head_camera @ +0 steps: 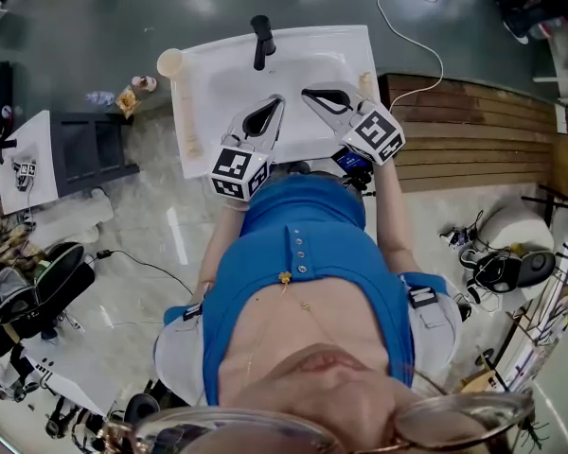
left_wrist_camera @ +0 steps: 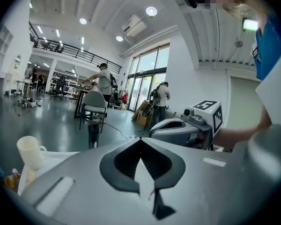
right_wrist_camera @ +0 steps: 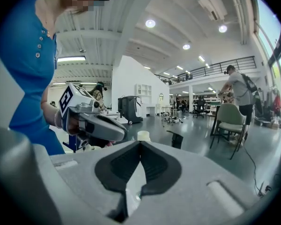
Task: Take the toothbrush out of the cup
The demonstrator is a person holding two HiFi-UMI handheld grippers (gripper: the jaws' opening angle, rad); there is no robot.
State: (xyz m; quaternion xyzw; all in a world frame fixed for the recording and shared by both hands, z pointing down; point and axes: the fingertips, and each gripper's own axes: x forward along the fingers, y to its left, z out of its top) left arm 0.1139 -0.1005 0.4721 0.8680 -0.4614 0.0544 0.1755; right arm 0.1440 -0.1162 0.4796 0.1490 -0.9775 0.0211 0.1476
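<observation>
Sink [head_camera: 218, 74] below left claw [head_camera: 278, 102] and right claw [head_camera: 308, 93], both pressed together, empty; cup [head_camera: 170, 62] at sink corner, faucet [head_camera: 261, 38] ahead.

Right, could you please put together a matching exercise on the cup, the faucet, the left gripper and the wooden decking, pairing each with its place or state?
Things:
1. cup
2. faucet
3. left gripper
4. wooden decking

Descriptions:
A. jaws together, holding nothing
B. beside the sink, on the person's right
C. on the sink's rim, at its far left corner
D. black, at the middle of the sink's far edge

Pairs: 1-C; 2-D; 3-A; 4-B
</observation>
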